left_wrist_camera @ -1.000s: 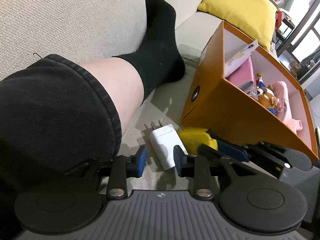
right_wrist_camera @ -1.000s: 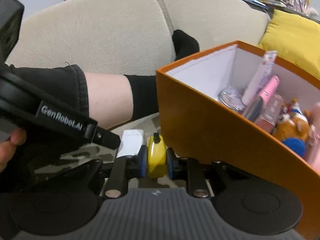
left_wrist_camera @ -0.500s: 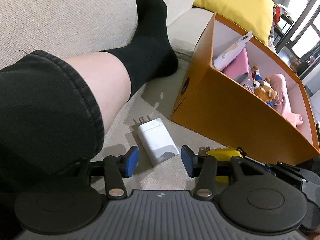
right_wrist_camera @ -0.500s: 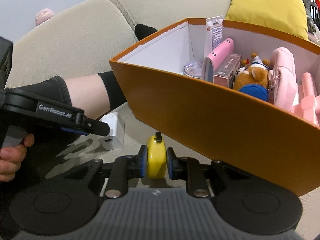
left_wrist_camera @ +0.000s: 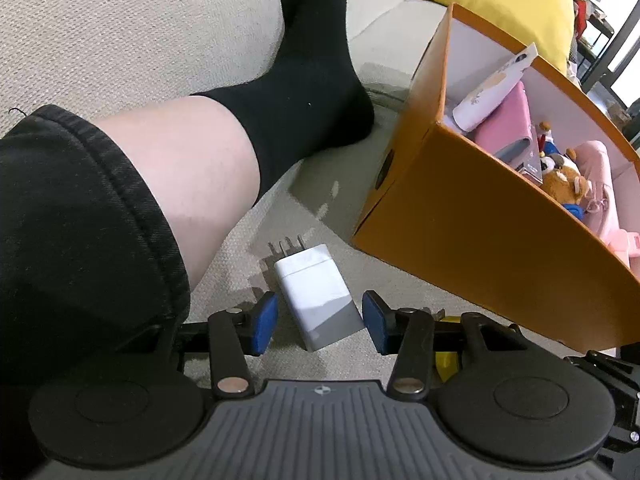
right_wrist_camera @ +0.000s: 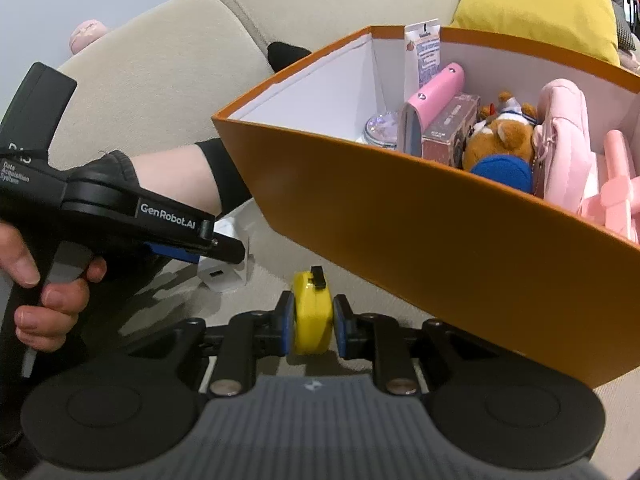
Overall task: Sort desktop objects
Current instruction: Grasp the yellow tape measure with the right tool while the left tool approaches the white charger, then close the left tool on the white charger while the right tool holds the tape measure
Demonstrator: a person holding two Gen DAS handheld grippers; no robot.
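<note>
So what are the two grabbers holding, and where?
Right gripper pinches the yellow tape measure by its flat sides. Left gripper, closing around the white charger, holds nothing.

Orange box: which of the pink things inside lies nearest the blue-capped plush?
The quilted pink pouch, pressed against the plush in the orange box. The pink case sits behind a carton; the pale pink piece lies beyond the pouch.

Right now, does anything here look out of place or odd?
Yes: the white plug-in charger block lies loose on the beige sofa cushion, prongs exposed, outside the orange cardboard box that holds the other items. Nothing looks spilled or damaged.
</note>
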